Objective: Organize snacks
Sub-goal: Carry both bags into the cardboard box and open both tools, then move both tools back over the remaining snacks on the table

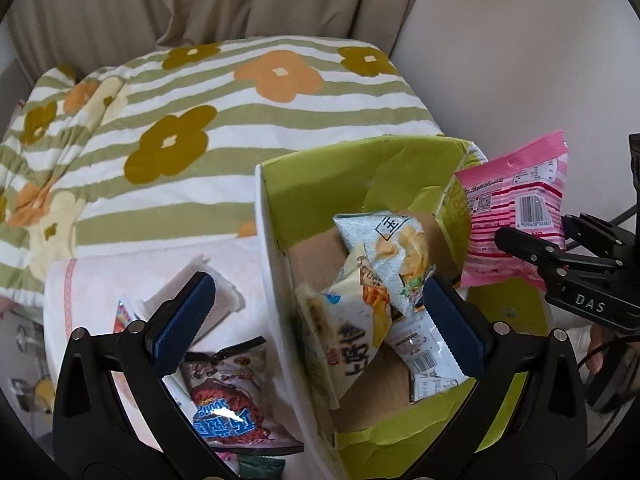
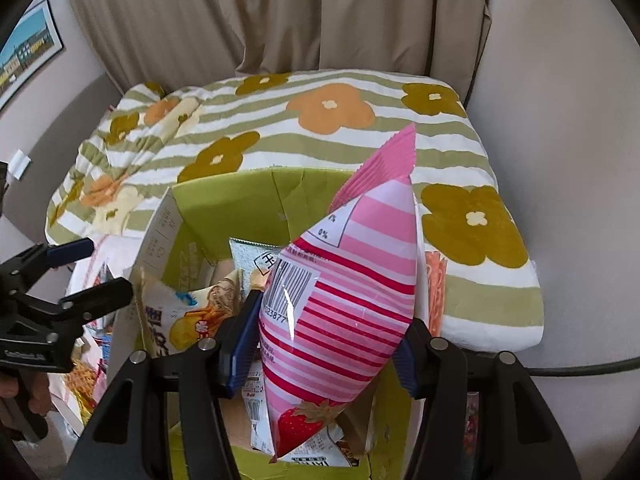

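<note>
A: Snacks first — where do yours sit?

B: Most lie in the green box (image 1: 360, 168) on the floral blanket (image 1: 240, 92). Your cream chip bag (image 1: 348, 340) leans on its left wall, the pale blue bag (image 1: 396, 252) tilted across it.

A: And outside the box?

B: Your red noodle packet (image 1: 228, 404) lies on the white towel (image 1: 248, 264) at the box's left wall.

A: My right gripper (image 2: 324, 344)?

B: It's clamped on the pink striped bag (image 2: 344, 280), upright over the box's right side.

A: My left gripper (image 1: 320, 320)?

B: Spread wide, gripping nothing; one finger (image 1: 184, 316) hangs over the towel, the other inside the box beside the pale blue bag.
</note>
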A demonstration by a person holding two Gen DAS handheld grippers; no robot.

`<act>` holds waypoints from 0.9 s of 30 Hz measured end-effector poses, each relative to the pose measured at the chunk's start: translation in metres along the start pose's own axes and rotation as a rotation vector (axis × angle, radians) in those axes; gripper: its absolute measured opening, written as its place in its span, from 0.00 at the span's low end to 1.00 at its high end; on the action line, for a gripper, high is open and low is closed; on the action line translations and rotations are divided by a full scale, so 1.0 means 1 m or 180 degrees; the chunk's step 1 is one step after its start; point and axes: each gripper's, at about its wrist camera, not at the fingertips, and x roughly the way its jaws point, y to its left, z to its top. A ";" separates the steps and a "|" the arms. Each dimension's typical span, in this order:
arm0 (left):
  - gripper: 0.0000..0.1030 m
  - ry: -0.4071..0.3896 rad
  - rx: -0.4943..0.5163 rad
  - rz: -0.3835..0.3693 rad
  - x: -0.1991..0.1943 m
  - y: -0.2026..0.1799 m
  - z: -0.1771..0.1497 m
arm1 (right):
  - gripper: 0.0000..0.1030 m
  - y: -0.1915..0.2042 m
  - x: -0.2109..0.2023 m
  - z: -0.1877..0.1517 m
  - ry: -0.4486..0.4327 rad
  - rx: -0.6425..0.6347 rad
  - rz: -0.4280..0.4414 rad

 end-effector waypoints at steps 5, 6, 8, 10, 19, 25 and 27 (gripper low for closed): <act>1.00 -0.0023 -0.0039 -0.0010 -0.006 0.004 -0.005 | 0.74 0.007 0.003 0.003 -0.0086 -0.0125 -0.0203; 1.00 -0.0025 -0.0037 -0.0004 -0.007 0.005 -0.005 | 0.90 0.009 0.000 0.003 -0.0152 -0.0153 -0.0201; 1.00 -0.0031 -0.0026 0.0018 -0.010 0.006 -0.007 | 0.97 0.011 -0.007 0.001 -0.0251 -0.0187 -0.0183; 1.00 -0.0035 -0.0023 0.0023 -0.013 0.005 -0.010 | 0.98 0.012 -0.012 -0.004 -0.0309 -0.0184 -0.0185; 1.00 -0.0168 -0.0016 0.0012 -0.043 0.000 -0.025 | 0.98 0.013 -0.045 -0.025 -0.0416 -0.0011 -0.0093; 1.00 -0.0374 -0.0022 0.0063 -0.082 0.000 -0.041 | 0.98 0.021 -0.081 -0.038 -0.0598 0.0004 -0.0070; 1.00 -0.0422 -0.0032 0.0086 -0.096 0.000 -0.049 | 0.98 0.026 -0.092 -0.043 -0.0669 -0.0019 -0.0052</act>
